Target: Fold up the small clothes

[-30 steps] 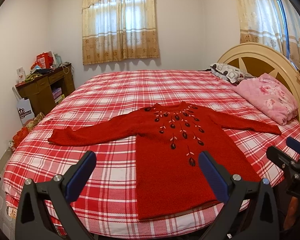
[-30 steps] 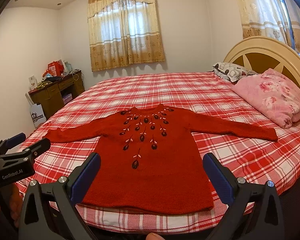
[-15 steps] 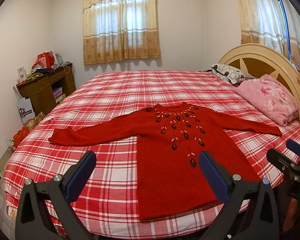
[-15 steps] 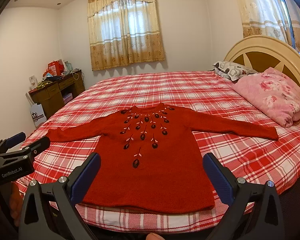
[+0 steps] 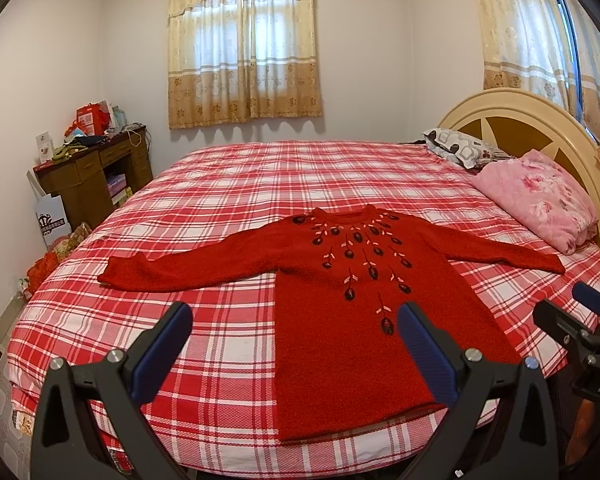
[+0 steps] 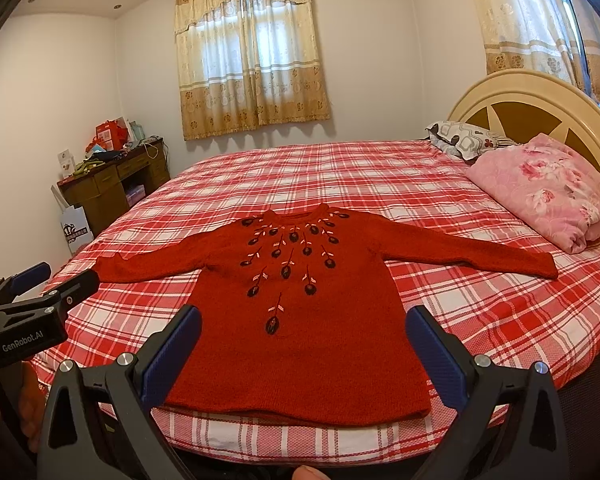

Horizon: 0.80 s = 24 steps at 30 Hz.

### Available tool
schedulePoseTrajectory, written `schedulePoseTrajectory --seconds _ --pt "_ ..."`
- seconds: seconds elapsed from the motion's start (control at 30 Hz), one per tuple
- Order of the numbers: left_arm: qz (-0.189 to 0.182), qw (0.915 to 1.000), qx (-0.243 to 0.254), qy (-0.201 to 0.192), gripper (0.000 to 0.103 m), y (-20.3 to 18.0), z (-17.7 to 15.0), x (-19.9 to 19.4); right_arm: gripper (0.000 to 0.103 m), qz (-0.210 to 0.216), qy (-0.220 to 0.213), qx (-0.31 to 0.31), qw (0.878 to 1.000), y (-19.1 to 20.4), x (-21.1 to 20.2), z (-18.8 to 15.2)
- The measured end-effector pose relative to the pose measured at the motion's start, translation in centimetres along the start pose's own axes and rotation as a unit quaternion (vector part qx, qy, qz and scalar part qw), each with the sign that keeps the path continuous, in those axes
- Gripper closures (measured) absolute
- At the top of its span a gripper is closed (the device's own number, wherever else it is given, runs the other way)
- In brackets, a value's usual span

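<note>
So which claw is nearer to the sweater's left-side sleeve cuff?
Left. The left claw hovers below the cuff; the right claw is at the hem, further right.

Plaid bed (image 5: 236, 200) under red sweater (image 5: 352, 320), pillows (image 5: 540, 196)

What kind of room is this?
A home bedroom, most likely: a large bed with a red plaid sheet, pillows against a rounded headboard, and a curtained window. A red sweater lies spread flat on the bed.

Fuzzy matt knit sweater (image 6: 300, 320) on smooth checked cotton-like bedsheet (image 6: 380, 176); glossy wooden headboard (image 6: 520, 92).
</note>
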<state>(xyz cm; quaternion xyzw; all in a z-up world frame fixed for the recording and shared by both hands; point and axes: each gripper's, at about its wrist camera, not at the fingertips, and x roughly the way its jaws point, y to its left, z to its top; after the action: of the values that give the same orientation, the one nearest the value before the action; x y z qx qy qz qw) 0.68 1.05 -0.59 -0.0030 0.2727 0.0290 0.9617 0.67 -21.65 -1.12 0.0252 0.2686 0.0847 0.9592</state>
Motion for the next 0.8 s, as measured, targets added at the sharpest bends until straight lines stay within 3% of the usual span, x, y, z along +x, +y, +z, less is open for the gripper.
schedulePoseTrajectory --seconds 0.8 --pt "0.001 1.0 -0.001 0.002 0.0 0.36 -0.28 0.31 0.001 0.001 0.01 -0.004 1.0 0.05 0.65 -0.4"
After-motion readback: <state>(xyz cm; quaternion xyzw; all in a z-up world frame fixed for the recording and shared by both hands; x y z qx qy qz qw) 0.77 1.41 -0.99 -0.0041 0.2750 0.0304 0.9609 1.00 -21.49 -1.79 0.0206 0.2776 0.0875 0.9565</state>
